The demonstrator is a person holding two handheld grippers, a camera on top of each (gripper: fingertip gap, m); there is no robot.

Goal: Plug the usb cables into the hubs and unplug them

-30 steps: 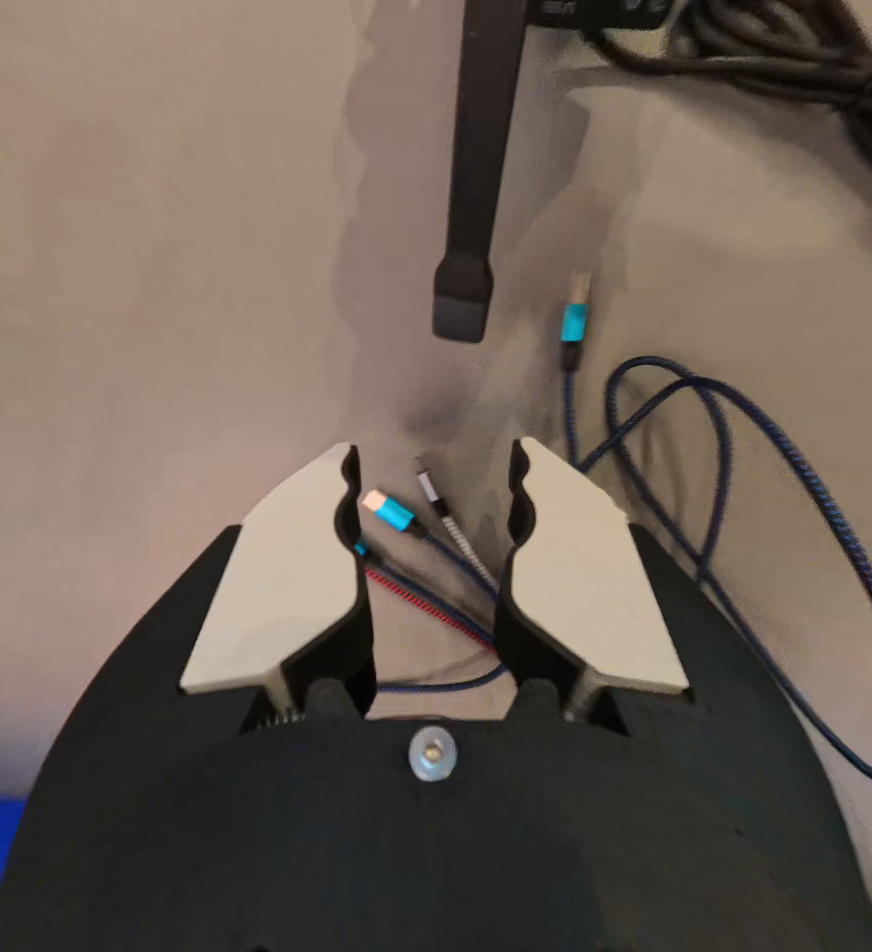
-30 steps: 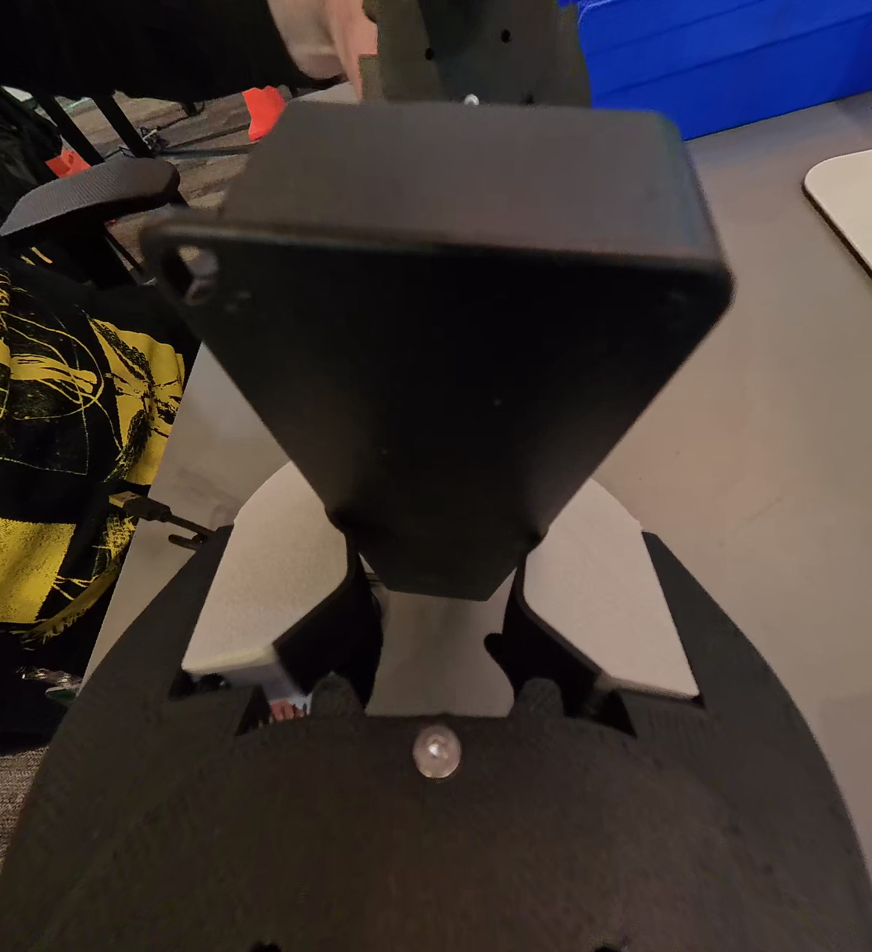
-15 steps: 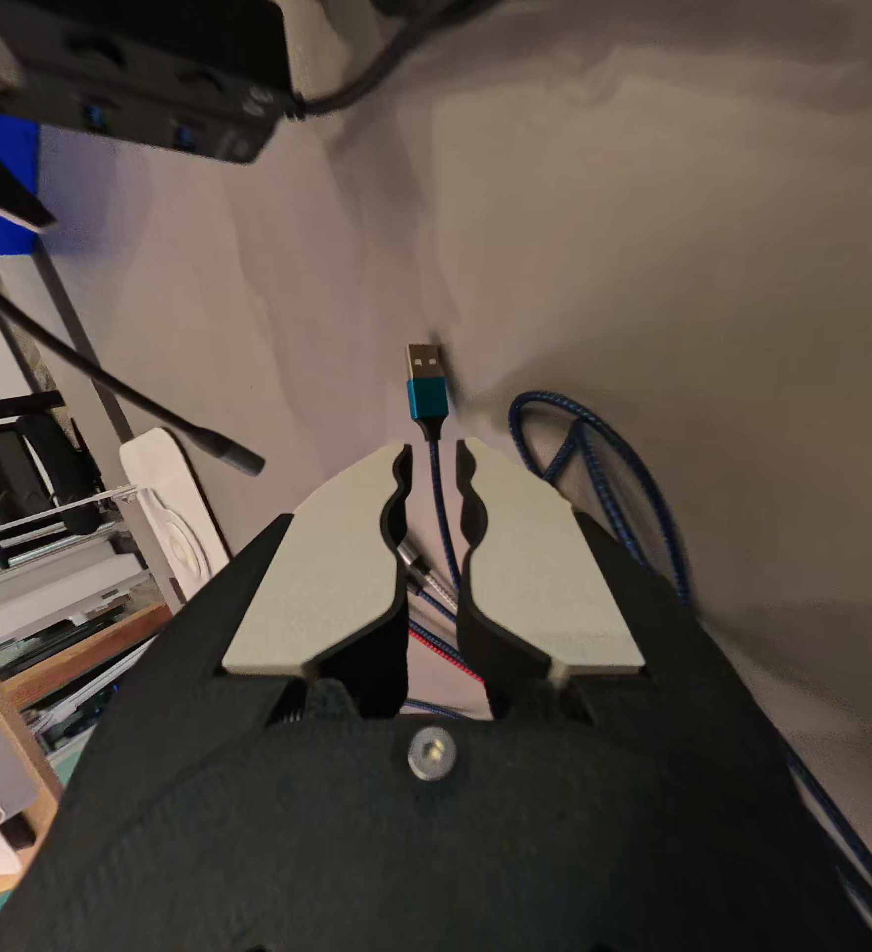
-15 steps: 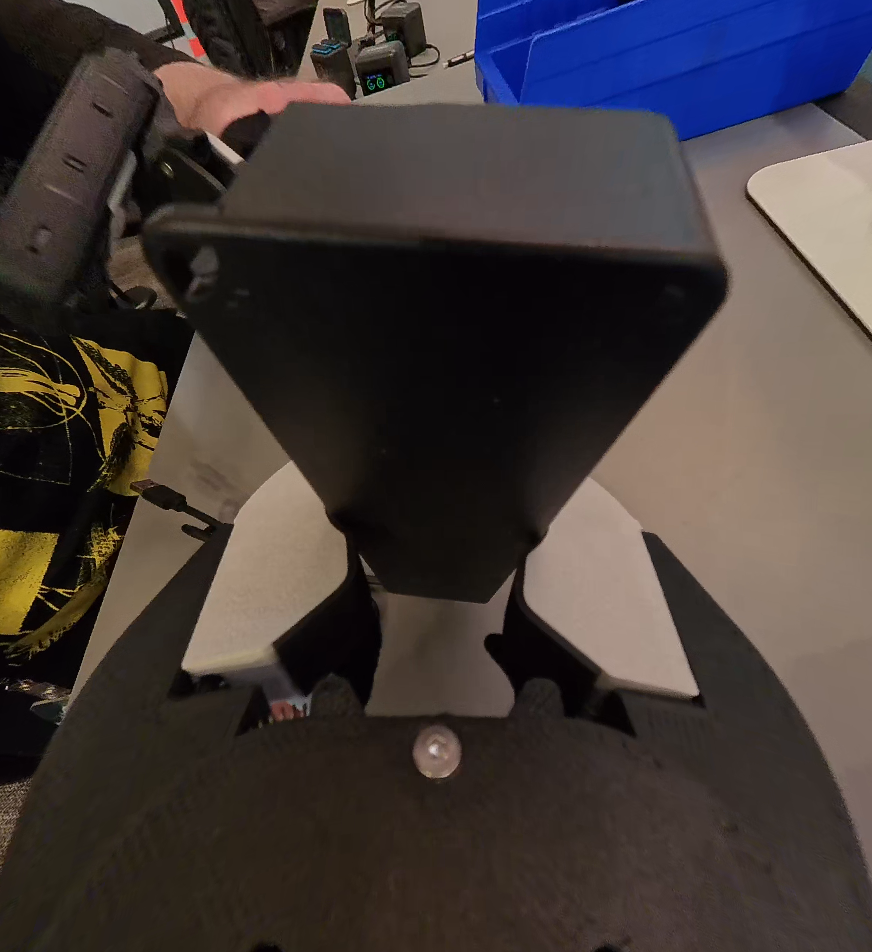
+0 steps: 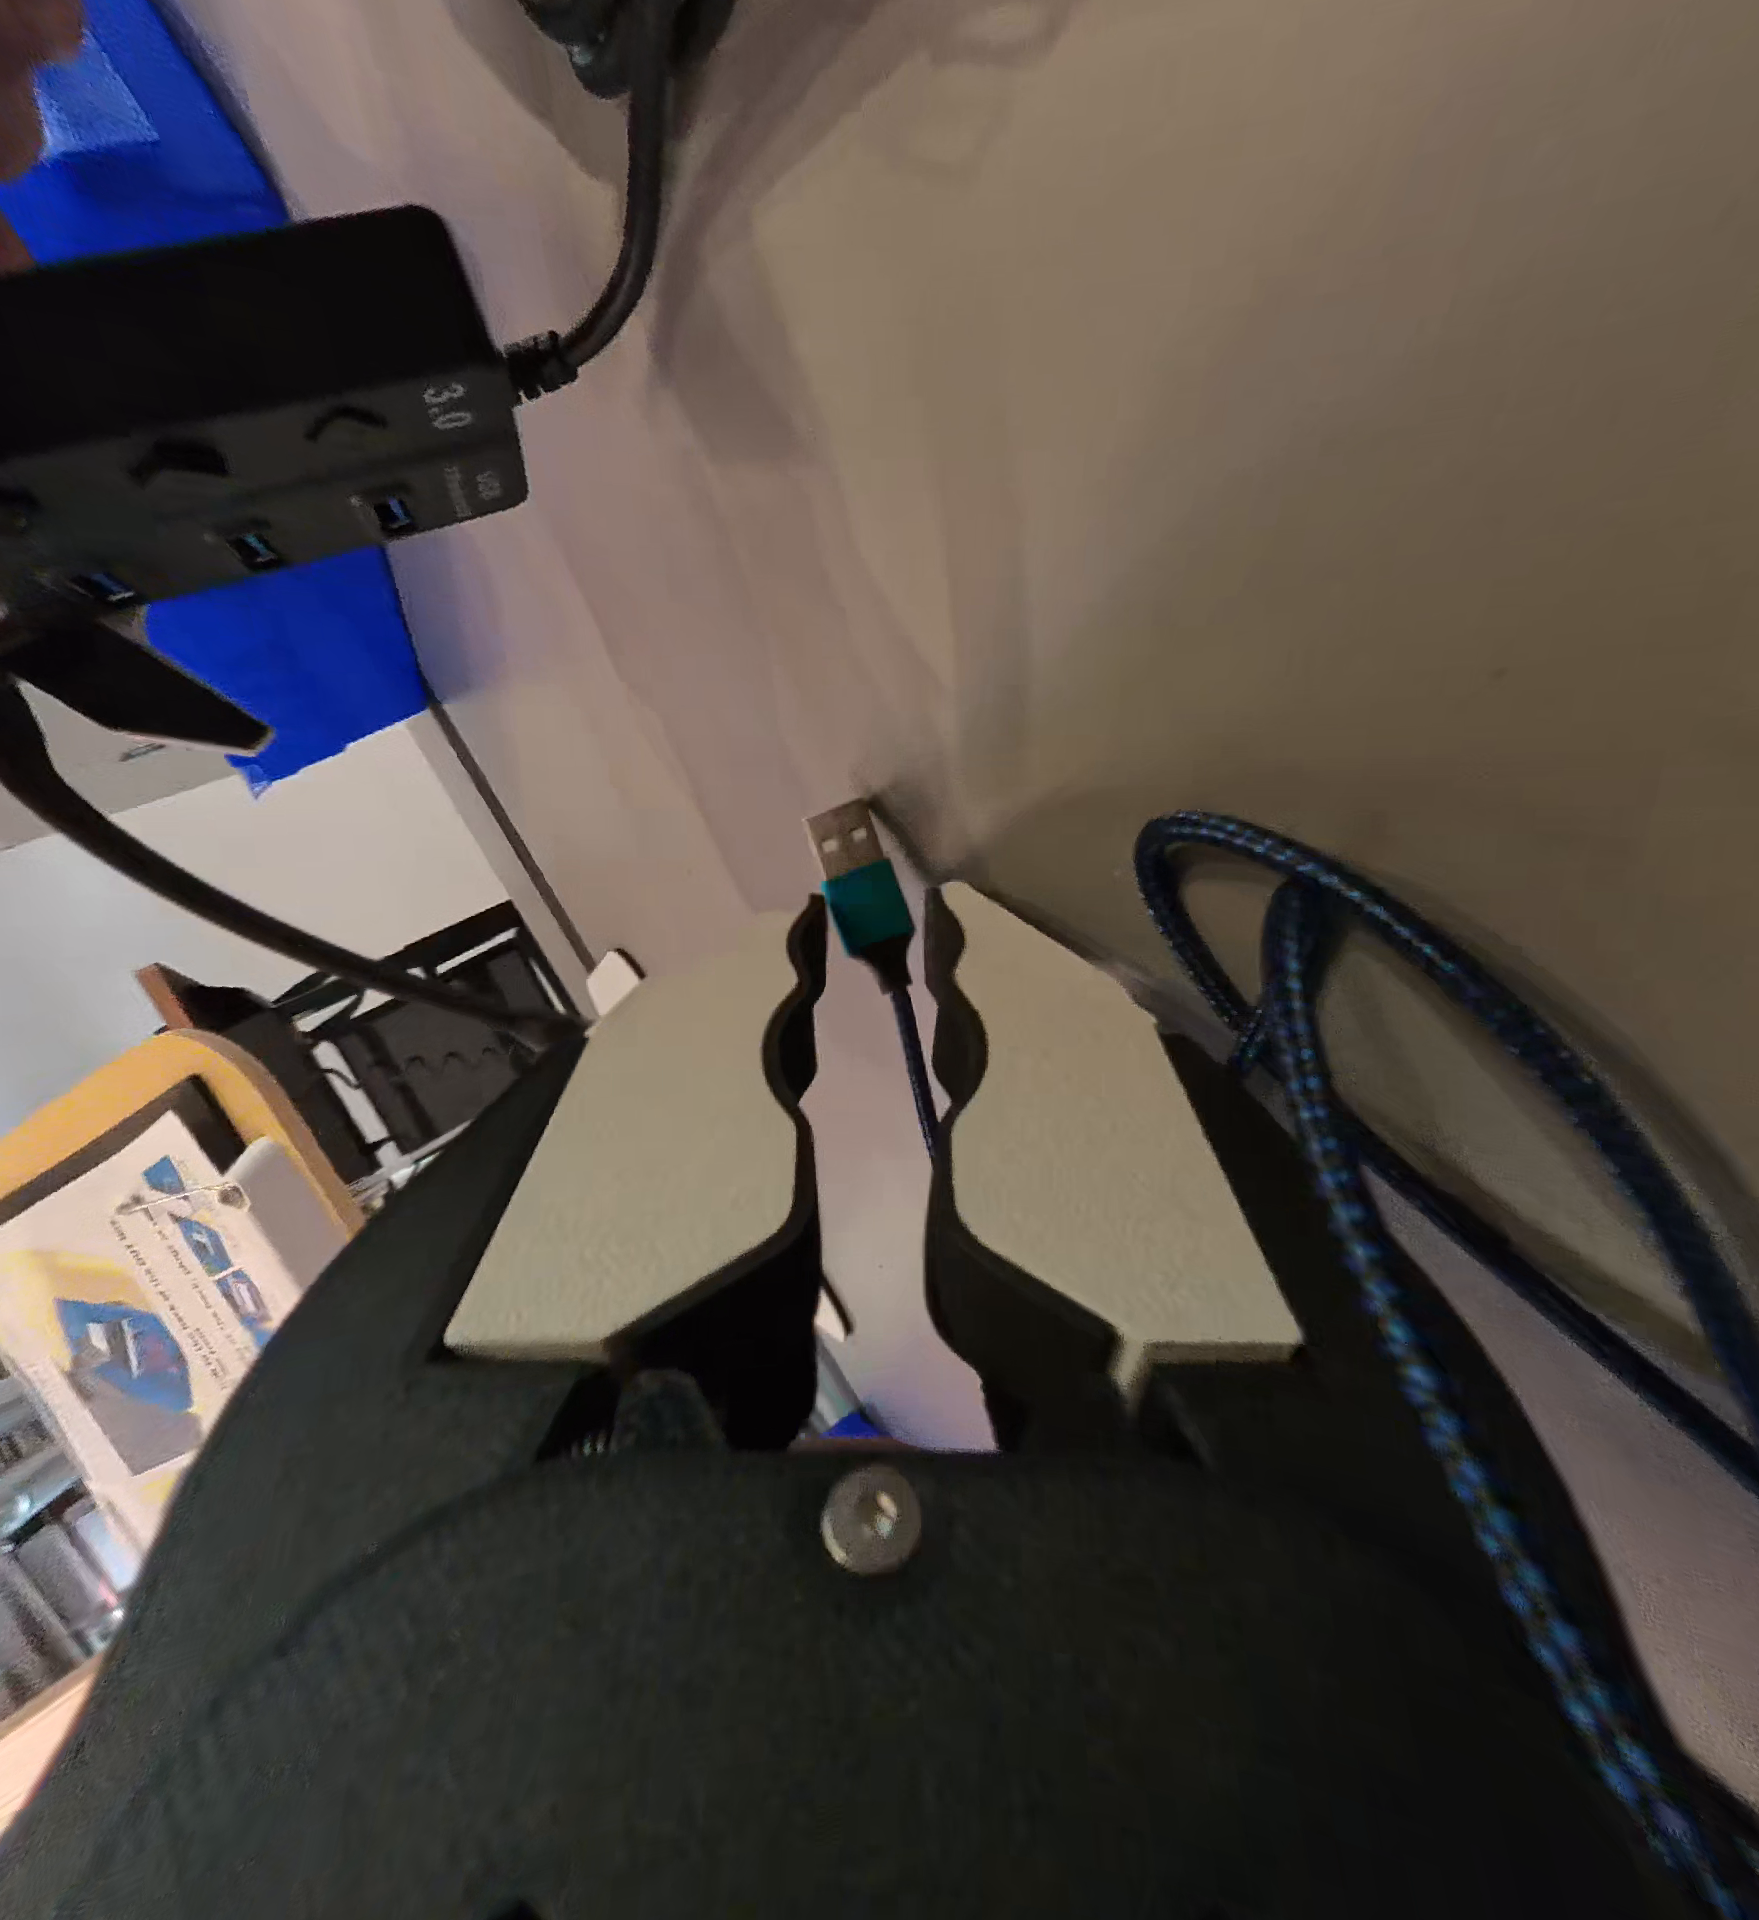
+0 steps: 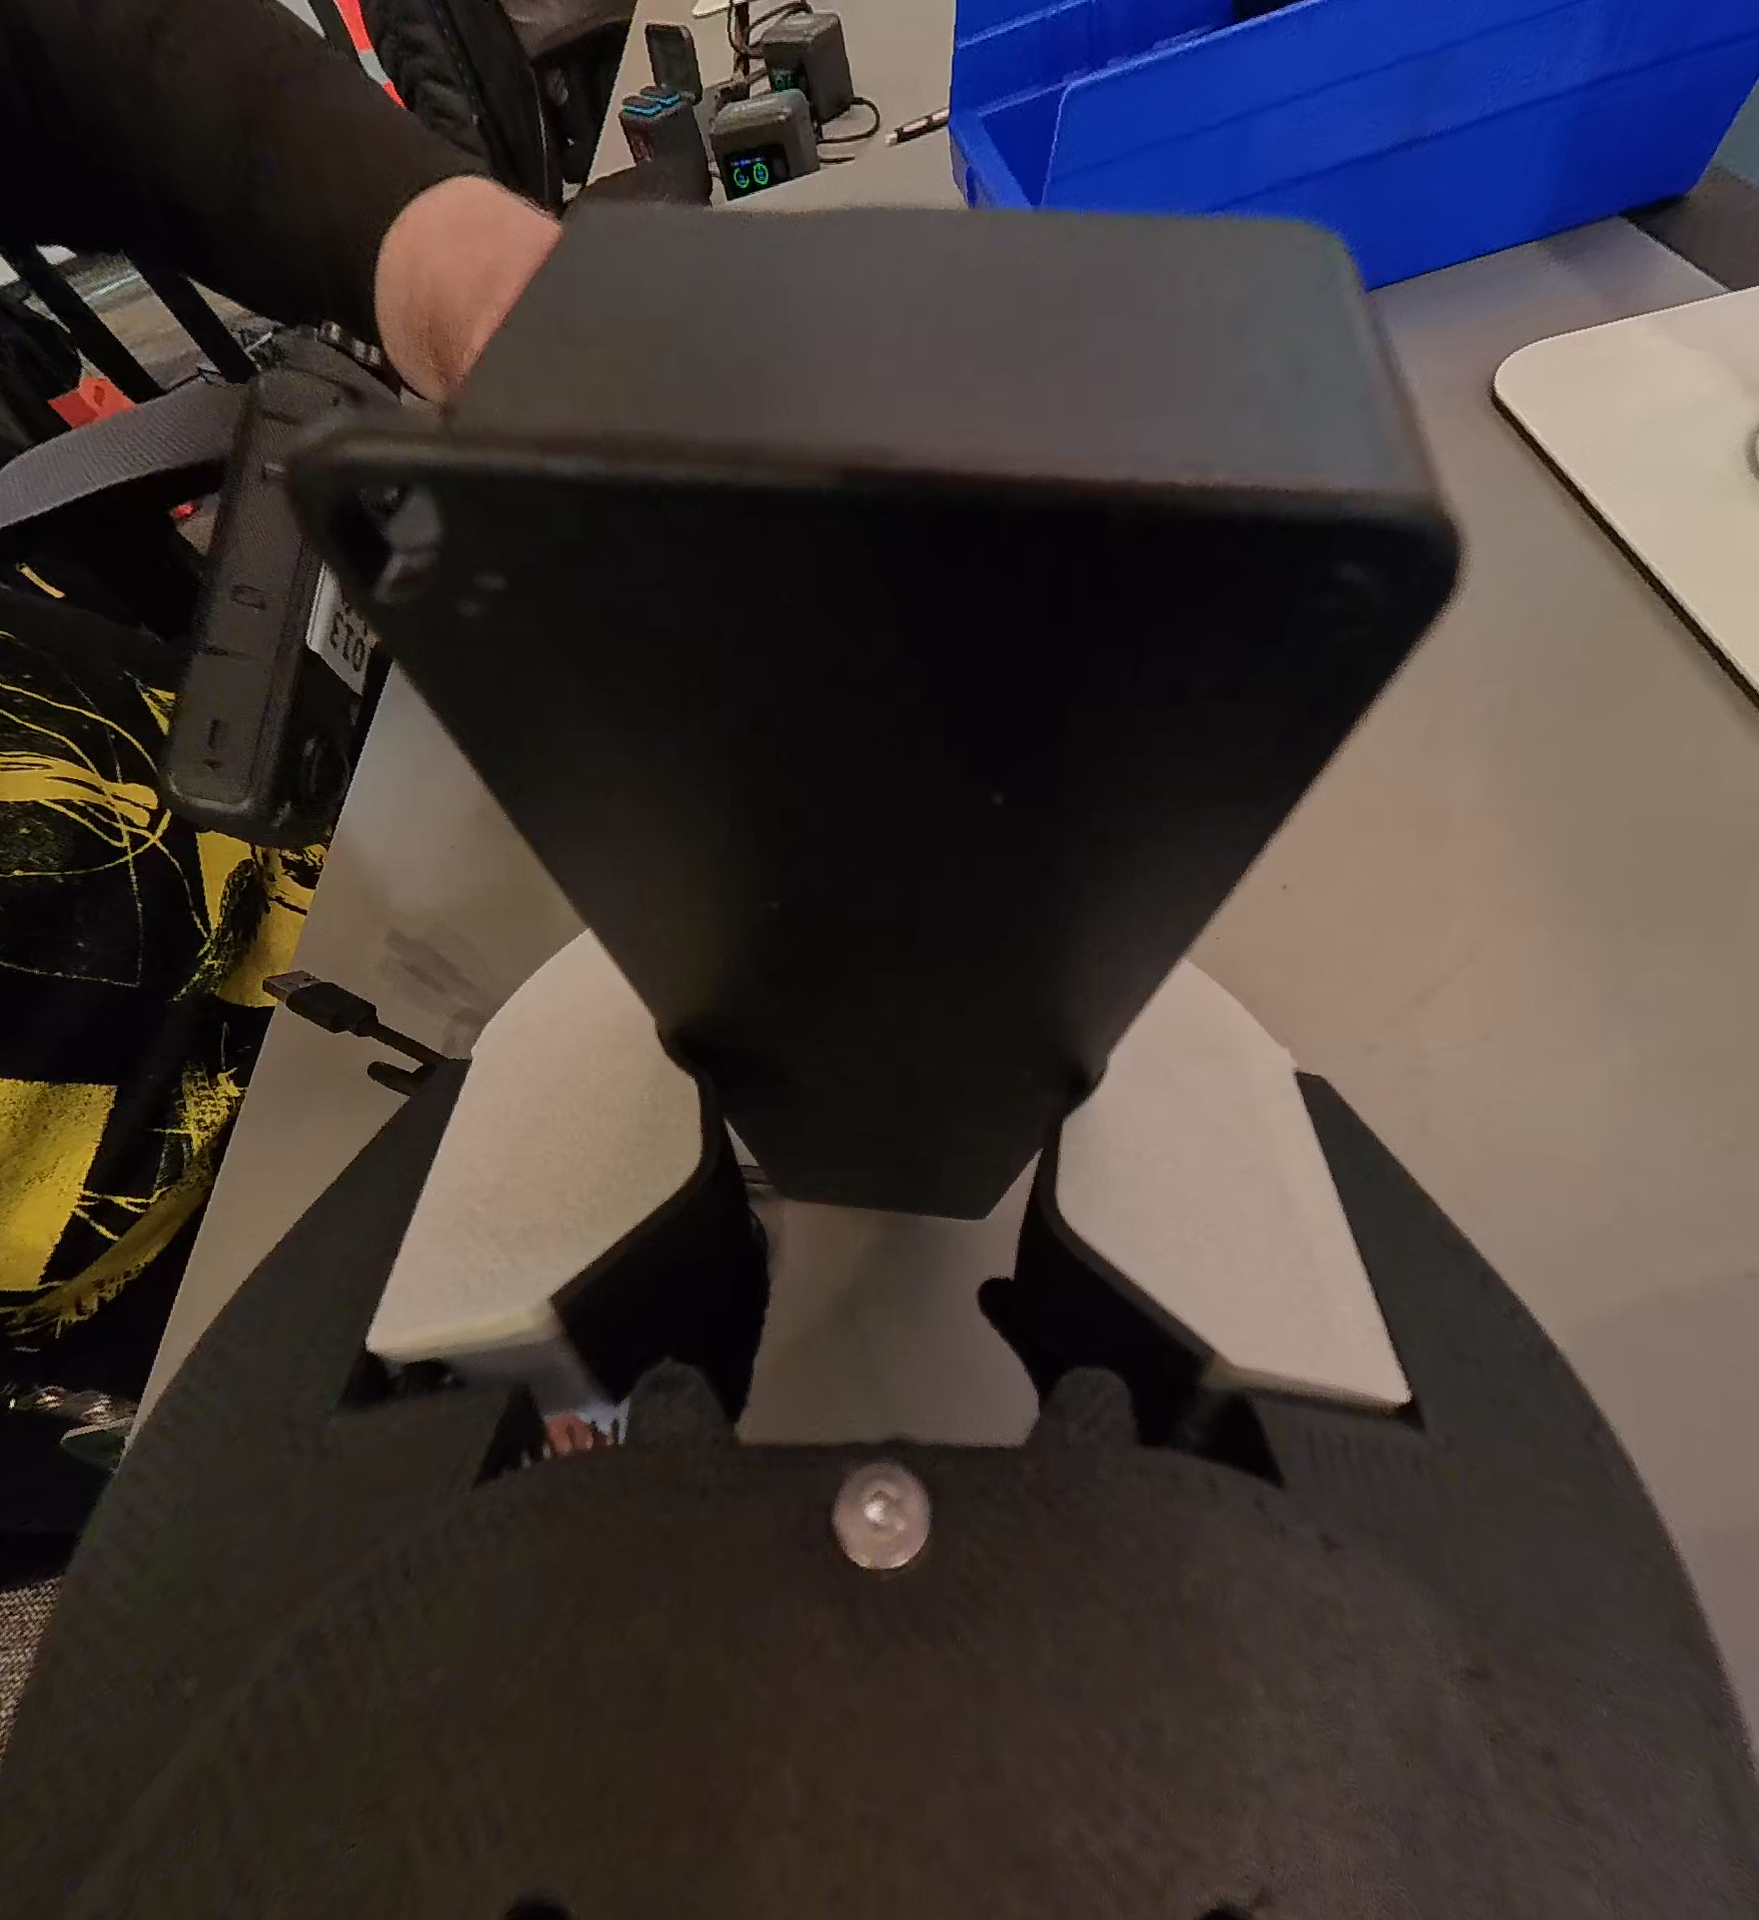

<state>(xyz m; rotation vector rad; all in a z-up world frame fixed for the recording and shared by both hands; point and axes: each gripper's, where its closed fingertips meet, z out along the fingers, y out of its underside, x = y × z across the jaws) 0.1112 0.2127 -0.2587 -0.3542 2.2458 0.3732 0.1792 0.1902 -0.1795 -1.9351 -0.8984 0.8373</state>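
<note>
The black hub point(image 5: 200, 416) has swung closer; left hand-held gripper point(image 5: 870, 920), tilted, grasps the teal-collared USB plug point(image 5: 859, 894).

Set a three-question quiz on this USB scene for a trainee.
1. Multiple choice: the shell of the USB plug between the left gripper's fingers is: A red, B teal, C white.
2. True or false: a cable is plugged into one of the blue ports on the black hub in the left wrist view.
3. Fill in: the braided cable looped on the table is ___ in colour.

Key: 1 B; 2 false, the ports that show are empty; 3 blue.
</note>
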